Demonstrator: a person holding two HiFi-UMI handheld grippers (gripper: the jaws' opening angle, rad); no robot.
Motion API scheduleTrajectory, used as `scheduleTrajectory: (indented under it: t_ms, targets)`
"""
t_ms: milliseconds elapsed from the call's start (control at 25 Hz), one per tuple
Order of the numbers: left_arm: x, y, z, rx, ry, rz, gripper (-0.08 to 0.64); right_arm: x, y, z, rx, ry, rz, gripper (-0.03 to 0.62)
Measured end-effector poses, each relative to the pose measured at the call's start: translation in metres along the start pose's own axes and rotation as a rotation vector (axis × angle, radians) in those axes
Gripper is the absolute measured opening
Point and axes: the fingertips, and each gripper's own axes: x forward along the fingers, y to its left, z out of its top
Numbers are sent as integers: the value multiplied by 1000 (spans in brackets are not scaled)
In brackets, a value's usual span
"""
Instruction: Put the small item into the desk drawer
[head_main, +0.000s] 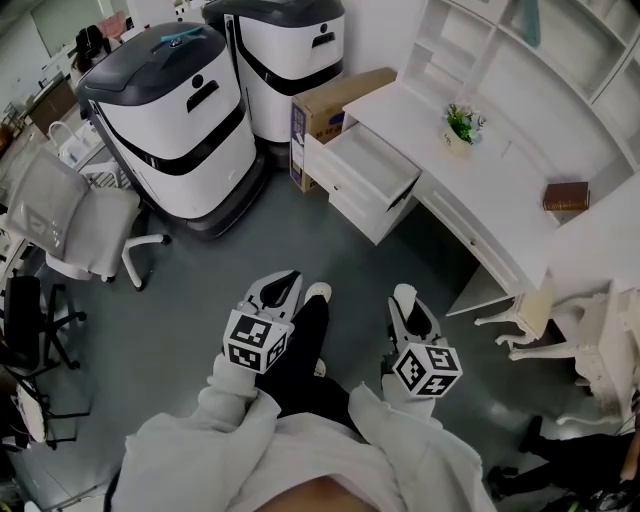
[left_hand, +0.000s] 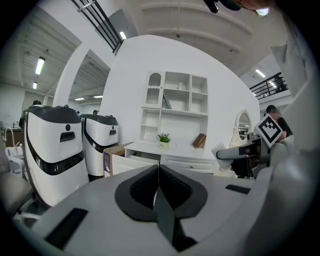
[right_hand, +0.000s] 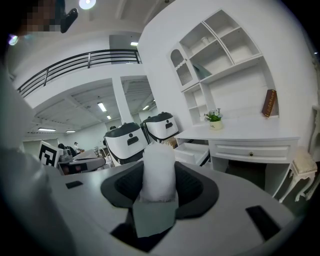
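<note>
In the head view, the person's pale sleeves (head_main: 230, 440) lie nearest, and past them both tools point toward the desk (head_main: 500, 165). The left gripper (head_main: 283, 285) and the right gripper (head_main: 408, 305) are both well short of the desk, above grey floor. A white small item (head_main: 404, 293) sits at the right gripper's tip. The drawer (head_main: 365, 170) stands pulled out of the desk's near end. A cardboard box (head_main: 325, 110) sits just beside that end, with two large white-and-black machines (head_main: 170, 120) beyond it. On the desk stand a potted plant (head_main: 462, 125) and a book (head_main: 565, 196). A white stool (head_main: 545, 320) is at the desk's front, and an office chair (head_main: 70, 215) is far from the desk.

In the left gripper view, the jaws meet with nothing between them. The desk lies straight ahead, its drawer open, and a shelf unit (left_hand: 177, 107) rises on top of it. The right gripper shows at the view's right edge with the white piece in it.

In the right gripper view, the jaws are clamped on the small item, a white roll standing upright between the pads. The open drawer lies past it, apart from it.
</note>
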Motion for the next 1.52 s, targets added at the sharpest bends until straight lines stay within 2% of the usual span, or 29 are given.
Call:
scheduleTrajectory:
  t_ms: [360, 1160, 1520]
  targets:
    - [45, 20, 15, -6, 0, 9, 17, 37, -18, 19, 2, 7, 10, 193]
    - [201, 90, 100, 16, -29, -48, 17, 167, -75, 125, 0, -25, -29, 193]
    - [255, 126, 113, 6, -17, -55, 17, 224, -93, 149, 7, -12, -42, 193]
